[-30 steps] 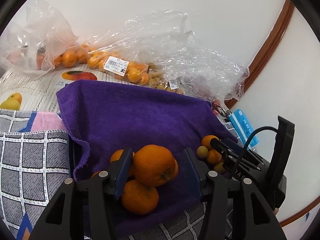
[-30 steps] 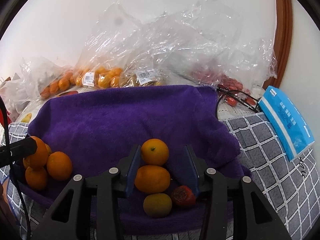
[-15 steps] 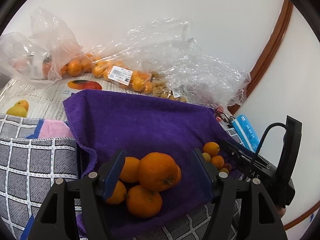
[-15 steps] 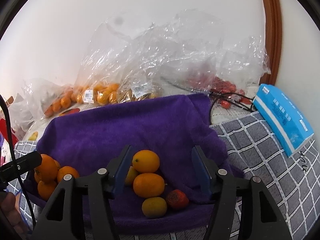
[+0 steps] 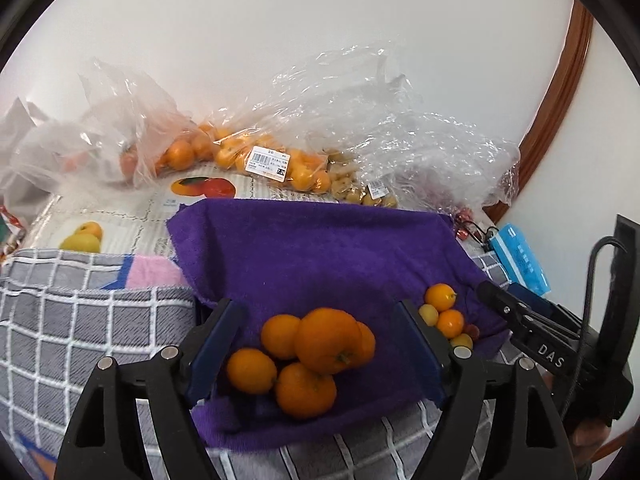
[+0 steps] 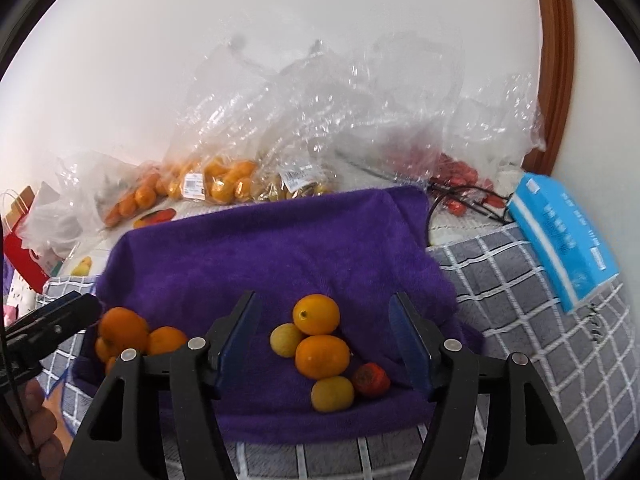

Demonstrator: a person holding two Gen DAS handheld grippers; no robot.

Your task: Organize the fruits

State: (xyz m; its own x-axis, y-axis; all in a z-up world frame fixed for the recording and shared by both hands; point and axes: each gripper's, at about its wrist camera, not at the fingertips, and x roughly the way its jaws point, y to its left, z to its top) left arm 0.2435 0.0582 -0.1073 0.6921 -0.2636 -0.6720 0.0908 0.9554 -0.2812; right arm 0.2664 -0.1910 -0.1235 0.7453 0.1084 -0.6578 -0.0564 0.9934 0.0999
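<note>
A purple towel [image 5: 320,248] lies on a grey checked cloth. A pile of several oranges [image 5: 316,352] rests on its near left part; my left gripper [image 5: 320,344] is open, its fingers wide on either side of the pile and not touching it. A group of small kumquats [image 6: 320,340] and one small red fruit [image 6: 371,379] lies on the towel's near right part [image 6: 280,248]; my right gripper [image 6: 324,340] is open and empty, fingers apart around them. The kumquats also show in the left wrist view [image 5: 444,316], the oranges in the right wrist view [image 6: 128,336].
Clear plastic bags with oranges [image 5: 240,156] and small yellow fruit [image 5: 352,184] lie against the back wall. Red fruits [image 6: 460,176] and a black cable lie at the back right. A blue tissue pack [image 6: 564,232] sits at the right. A red paper bag [image 6: 20,256] stands at the left.
Both grippers have opened wide and pulled back and up from the fruit. The orange and the kumquats that sat between the fingers now lie free on the towel.
</note>
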